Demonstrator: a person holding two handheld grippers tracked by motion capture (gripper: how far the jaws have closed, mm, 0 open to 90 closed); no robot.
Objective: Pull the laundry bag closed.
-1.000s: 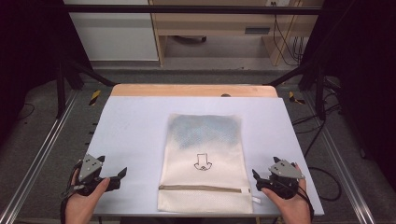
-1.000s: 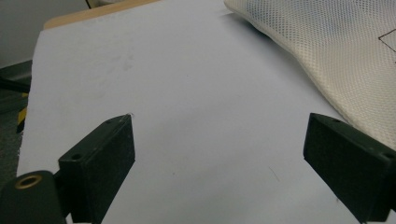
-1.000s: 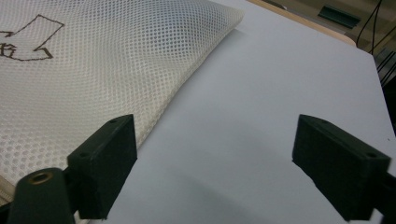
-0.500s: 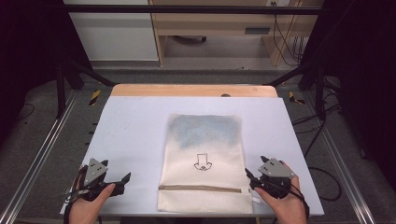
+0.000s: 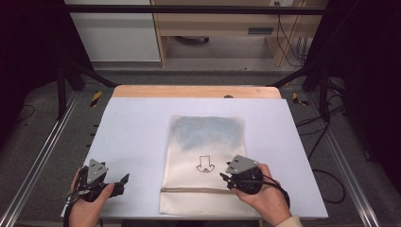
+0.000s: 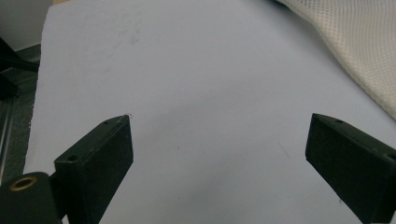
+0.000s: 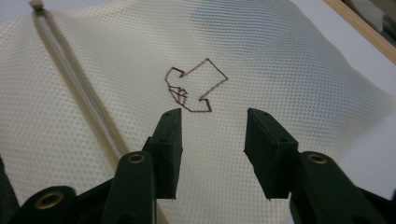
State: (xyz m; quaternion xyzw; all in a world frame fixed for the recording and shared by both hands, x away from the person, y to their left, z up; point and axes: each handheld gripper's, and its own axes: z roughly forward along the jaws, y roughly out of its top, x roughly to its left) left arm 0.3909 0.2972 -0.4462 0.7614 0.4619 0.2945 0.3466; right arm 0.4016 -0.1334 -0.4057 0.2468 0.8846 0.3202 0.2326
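Observation:
A cream mesh bag [image 5: 205, 142] lies flat in the middle of the white table [image 5: 137, 137], with a zipper [image 5: 189, 190] across its near end and a drawn arrow [image 5: 204, 164] above that. My right gripper [image 5: 224, 178] hovers over the bag just right of the arrow. In the right gripper view its jaws [image 7: 212, 116] stand apart above the mesh [image 7: 280, 60], near the arrow [image 7: 196, 84] and the zipper [image 7: 74, 88]; they have just been closing with nothing between them. My left gripper [image 5: 124, 184] rests open at the near left, its wide jaws [image 6: 219, 126] over bare table, with the bag's edge [image 6: 359, 42] to its right.
A wooden strip [image 5: 196, 91] runs along the table's far edge. Metal frame rails [image 5: 42, 156] flank both sides of the table. Beyond the table stand a cabinet [image 5: 118, 33] and a wooden bench with cables [image 5: 288, 33].
My right gripper has moved left and away from me, from the bag's right edge onto the bag beside the arrow, and its jaws have narrowed. The left gripper has stayed put.

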